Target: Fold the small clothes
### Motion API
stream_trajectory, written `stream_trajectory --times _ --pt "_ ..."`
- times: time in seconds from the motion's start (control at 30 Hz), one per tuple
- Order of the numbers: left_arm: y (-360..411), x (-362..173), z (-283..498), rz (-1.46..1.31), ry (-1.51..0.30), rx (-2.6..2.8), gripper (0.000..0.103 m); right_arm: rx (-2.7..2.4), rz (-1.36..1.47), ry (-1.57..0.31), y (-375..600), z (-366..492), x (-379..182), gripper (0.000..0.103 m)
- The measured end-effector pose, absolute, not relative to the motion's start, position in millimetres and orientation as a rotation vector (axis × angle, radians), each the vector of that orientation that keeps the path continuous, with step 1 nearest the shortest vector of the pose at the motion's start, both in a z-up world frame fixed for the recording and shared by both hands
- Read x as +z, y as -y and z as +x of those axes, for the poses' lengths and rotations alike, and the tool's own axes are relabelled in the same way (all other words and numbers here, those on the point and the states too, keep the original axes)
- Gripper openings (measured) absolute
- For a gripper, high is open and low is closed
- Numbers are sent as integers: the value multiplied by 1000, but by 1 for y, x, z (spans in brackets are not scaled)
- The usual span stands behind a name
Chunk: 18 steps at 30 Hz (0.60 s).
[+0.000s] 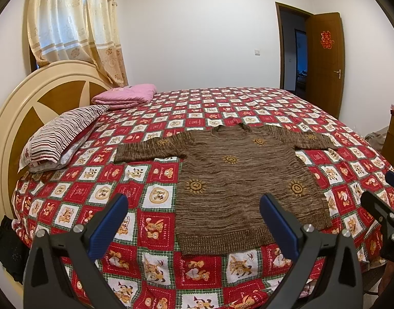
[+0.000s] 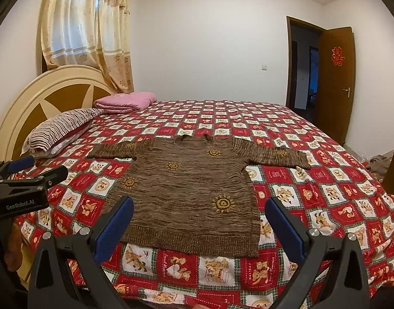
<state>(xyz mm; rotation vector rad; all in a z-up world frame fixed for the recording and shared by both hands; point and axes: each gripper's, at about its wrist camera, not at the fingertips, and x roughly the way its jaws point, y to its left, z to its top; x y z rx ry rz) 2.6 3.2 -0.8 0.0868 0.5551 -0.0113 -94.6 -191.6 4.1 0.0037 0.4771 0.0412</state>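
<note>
Two grippers, both with jaws spread wide and empty: left gripper [image 1: 194,221] and right gripper [image 2: 199,224] hover over the bed's near edge, clear of the fabric. Brown knit sweater [image 2: 186,190] lies flat on the checkered bedspread [image 2: 325,193], sleeves out, hem toward near edge. Striped pillow [image 1: 60,134] and pink folded blanket [image 1: 127,95] at the headboard end.

White lettering "GenRobot.AI" is showing on the black body of the left tool [image 2: 29,172], at the left edge of the right wrist view. A red double-happiness sign (囍) [image 2: 337,56] is hanging on the open brown door [image 2: 336,97]. "HOLIDAY" is reading on one square of the bedspread [image 2: 249,270]; other bedspread lettering is too blurred to read.
</note>
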Motion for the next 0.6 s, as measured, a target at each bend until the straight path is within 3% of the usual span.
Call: stream_trajectory --times 0.6 --pt "-4 -1 3 86 -556 -12 103 70 19 -478 195 -93 3 102"
